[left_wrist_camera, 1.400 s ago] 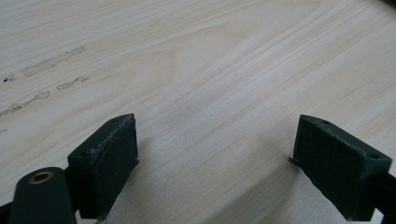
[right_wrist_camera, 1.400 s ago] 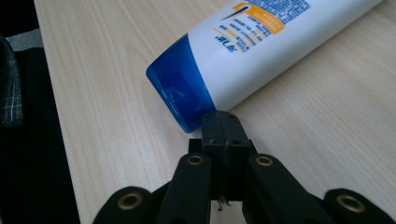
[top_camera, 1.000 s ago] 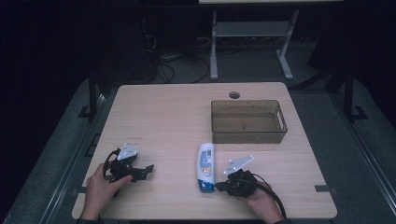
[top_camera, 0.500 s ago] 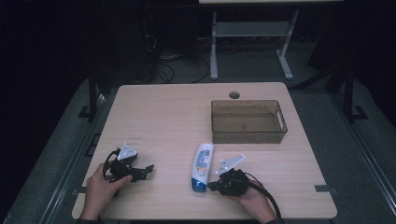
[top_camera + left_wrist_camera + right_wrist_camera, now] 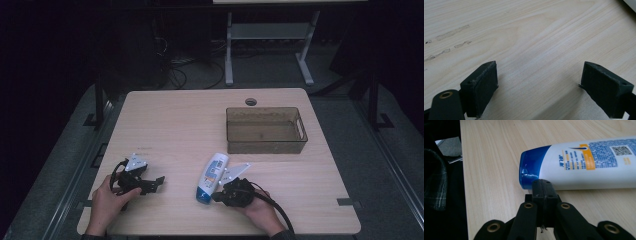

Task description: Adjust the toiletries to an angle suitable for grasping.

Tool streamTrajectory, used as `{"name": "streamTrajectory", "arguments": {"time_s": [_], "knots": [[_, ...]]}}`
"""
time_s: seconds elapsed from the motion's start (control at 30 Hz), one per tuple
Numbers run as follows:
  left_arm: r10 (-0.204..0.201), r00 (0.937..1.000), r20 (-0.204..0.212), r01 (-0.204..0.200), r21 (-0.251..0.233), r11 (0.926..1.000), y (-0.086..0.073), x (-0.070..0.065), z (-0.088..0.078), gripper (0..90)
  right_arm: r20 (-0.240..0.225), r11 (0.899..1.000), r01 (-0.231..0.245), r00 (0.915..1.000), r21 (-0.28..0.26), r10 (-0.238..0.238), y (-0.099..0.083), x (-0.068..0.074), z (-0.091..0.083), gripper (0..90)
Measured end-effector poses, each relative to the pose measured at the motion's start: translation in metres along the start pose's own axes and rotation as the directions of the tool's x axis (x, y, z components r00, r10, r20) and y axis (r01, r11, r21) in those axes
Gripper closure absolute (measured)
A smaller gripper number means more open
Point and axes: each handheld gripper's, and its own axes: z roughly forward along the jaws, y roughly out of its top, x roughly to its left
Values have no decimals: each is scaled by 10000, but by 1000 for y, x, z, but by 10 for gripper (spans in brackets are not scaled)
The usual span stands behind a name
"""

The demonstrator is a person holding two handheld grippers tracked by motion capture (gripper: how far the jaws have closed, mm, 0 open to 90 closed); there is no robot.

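Bench state: a white bottle (image 5: 212, 176) with a blue cap lies flat on its side on the light wooden table (image 5: 190, 125), near the front edge, cap end toward the person and label side up. The right gripper (image 5: 216, 196), held in the person's right hand (image 5: 257, 210), sits just beside the cap end. In the right gripper view its two black jaws are pressed together with nothing between them, and their joined tip (image 5: 543, 185) meets the lower edge of the bottle (image 5: 584, 162) close to where the blue cap (image 5: 531, 167) joins the white body; whether tip and plastic actually touch cannot be told. The label carries blue and orange print and a square code. The left gripper (image 5: 156, 183) rests low over the table's front left part, in the left hand (image 5: 107, 202), well apart from the bottle. In the left gripper view its jaws stand spread wide over bare wood, one pad (image 5: 482, 85) at the left and the other at the right, nothing between them. A clear brownish bin (image 5: 266, 131) with cut-out handles stands on the far right part of the table, well apart from bottle and both grippers. A round cable hole (image 5: 251, 101) sits just behind the bin.
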Motion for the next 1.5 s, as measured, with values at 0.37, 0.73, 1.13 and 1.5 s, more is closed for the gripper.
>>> {"name": "streamTrajectory", "arguments": {"time_s": [0.37, 0.73, 1.13, 1.5], "knots": [[4, 10000, 0, -4, 4, 10000, 0, 0, 0, 127, 90, 9983, -33, 10000, -582, 38, 11, -5, -10, 899], [0, 10000, -2, 0, -1, 10000, 0, 0, 0, 127, 1056, 9940, -384, 9932, -1028, 493, 36, -40, -17, 899], [53, 10000, -24, -53, -2, 10000, 0, 0, 0, 127, 2017, 9907, -565, 9761, -1235, 808, 54, -69, -12, 899], [27, 10000, -19, -27, 0, 10000, 0, -1, 0, 127, 2410, 9898, -835, 9643, -1158, 1095, 62, -86, 4, 899]]}}
